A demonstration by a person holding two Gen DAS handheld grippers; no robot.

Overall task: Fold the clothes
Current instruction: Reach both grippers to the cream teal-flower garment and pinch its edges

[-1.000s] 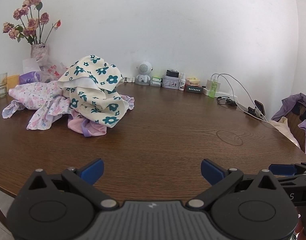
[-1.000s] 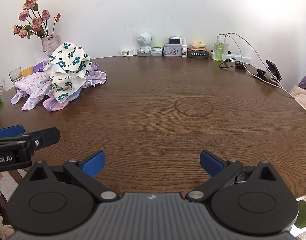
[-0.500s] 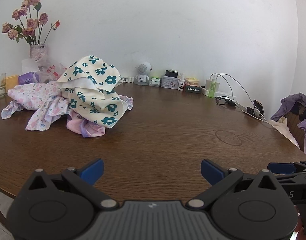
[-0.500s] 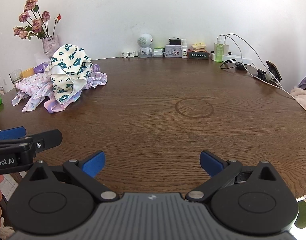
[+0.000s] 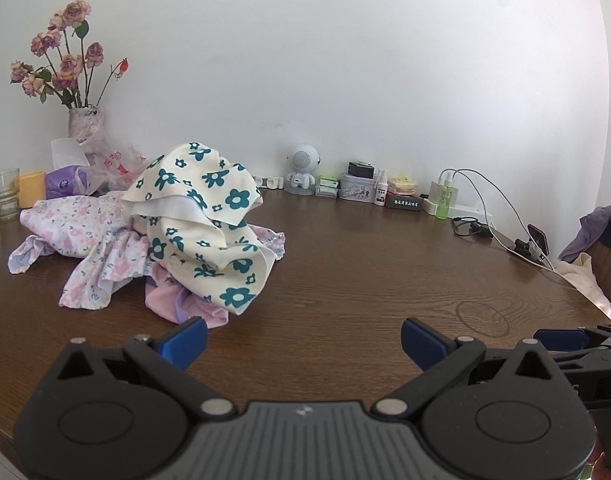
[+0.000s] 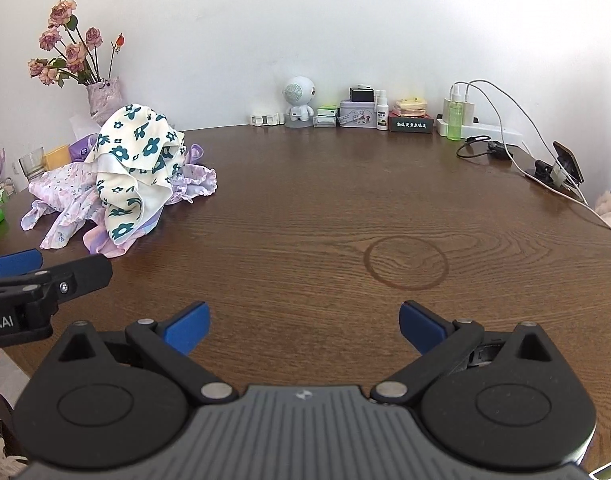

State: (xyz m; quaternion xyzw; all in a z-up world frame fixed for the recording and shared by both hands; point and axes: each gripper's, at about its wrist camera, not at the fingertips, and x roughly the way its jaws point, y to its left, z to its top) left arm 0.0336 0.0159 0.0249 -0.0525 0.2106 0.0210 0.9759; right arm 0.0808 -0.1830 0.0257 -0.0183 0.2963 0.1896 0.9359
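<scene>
Clothes (image 5: 173, 236) lie heaped on the wooden table (image 5: 365, 264), near the vase (image 5: 85, 126), unfolded. They loom larger than a second ago, so I'm closing in. My left gripper (image 5: 303, 342) hovers just short of the pile, spread wide, empty; my right gripper (image 6: 303, 326) likewise, probably level alongside.

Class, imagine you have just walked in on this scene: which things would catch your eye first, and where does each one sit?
First, the cream garment with teal flowers, heaped on pale pink and lilac clothes at the left of the brown wooden table. Next, the dried roses in a vase against the white wall behind the heap. In the foreground, the left gripper and right gripper are open and empty.
</scene>
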